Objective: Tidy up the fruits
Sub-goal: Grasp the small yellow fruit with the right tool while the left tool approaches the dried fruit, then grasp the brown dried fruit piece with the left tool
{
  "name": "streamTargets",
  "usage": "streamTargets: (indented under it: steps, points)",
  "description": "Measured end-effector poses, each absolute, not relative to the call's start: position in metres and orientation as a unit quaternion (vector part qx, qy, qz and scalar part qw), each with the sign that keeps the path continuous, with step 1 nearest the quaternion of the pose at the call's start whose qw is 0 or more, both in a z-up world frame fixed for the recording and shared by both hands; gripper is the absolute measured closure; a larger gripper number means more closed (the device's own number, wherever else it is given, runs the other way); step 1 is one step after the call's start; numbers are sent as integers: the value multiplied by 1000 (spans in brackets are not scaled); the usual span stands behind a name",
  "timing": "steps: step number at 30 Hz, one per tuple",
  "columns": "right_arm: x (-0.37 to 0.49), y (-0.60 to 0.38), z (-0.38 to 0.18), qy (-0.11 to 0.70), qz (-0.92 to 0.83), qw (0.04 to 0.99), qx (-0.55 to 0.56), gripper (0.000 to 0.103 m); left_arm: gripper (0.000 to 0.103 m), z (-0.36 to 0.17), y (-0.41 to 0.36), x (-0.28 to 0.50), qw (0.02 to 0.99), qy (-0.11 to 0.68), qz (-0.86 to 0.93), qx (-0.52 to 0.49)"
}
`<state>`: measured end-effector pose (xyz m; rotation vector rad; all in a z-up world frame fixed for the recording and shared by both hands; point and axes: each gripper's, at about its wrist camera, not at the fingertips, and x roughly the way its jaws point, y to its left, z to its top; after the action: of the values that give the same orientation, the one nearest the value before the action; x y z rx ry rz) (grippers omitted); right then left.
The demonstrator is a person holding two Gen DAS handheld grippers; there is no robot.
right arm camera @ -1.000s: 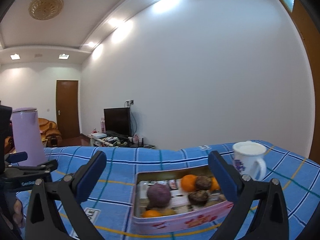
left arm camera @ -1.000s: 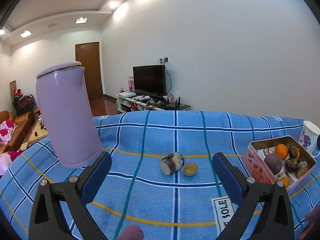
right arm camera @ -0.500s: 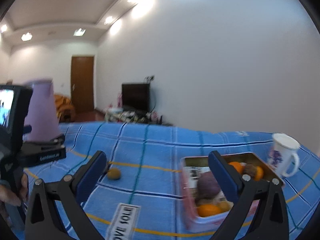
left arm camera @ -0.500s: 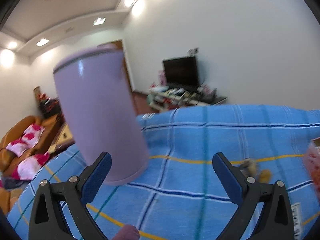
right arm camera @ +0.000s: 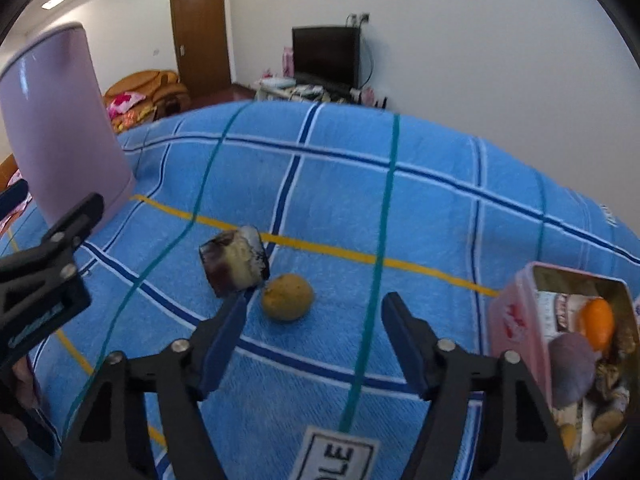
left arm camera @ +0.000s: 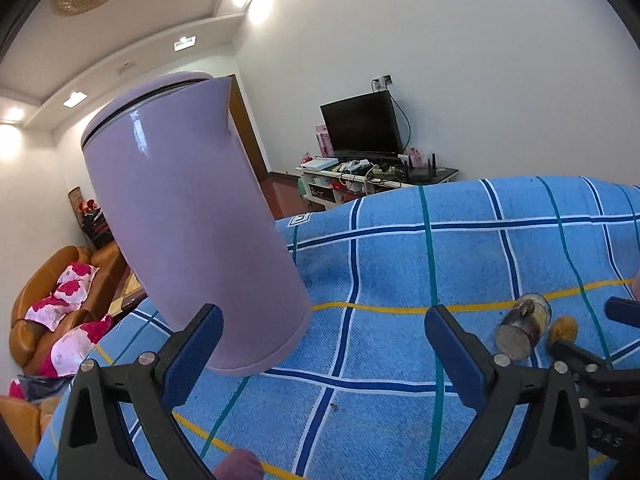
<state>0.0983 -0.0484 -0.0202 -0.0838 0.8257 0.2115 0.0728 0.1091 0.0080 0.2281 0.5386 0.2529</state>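
Nearest in the right wrist view, the right gripper (right arm camera: 314, 338) points down at the blue checked cloth (right arm camera: 420, 216), its 2 blue pads apart with nothing between them; its jaws have just been closing from their widest. Just beyond the pads lies a small brown-yellow fruit (right arm camera: 287, 297) on the cloth, and touching it on the far left side is a short cut piece with a purple and cream skin (right arm camera: 234, 261), lying on its side. To the right, at the cloth's near right part, a pink tin (right arm camera: 516, 316) holds an orange fruit (right arm camera: 597, 323), a round purple fruit (right arm camera: 570, 368) and other items too blurred to name. At the left edge the left gripper (left arm camera: 320, 350) shows as a black frame; in its own view its fingers stand released, wide apart, with only cloth between them. Just past its left pad stands a tall lilac kettle (left arm camera: 188, 220). Farther off are an orange sofa (left arm camera: 52, 304), a television (left arm camera: 362, 124) on a low stand, and a brown door (right arm camera: 201, 38).
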Motion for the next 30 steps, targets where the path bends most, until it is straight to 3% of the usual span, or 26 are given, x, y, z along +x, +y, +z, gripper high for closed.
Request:
streamTargets:
  steps: [2,4,6,7,21,30]
  points:
    - [107,-47,-25,415,102,903,-45,47,1,7,110,73,950,265,122,110]
    - [111,-46,-29,422,113,899,-42,53,1,7,108,72,951,266,114,110]
    - [112,-45,-31,428,121,895,-42,68,1,5,106,73,951,266,109,115]
    - [112,-43,-30,425,124,895,-46,70,1,4,104,73,951,266,106,118]
    - [30,-69,7,278,98,955,-30,70,1,9,80,54,961,254,-11,111]
    - [-6,-96,16,247,85,965,-16,70,1,-2,45,82,928,347,-85,101]
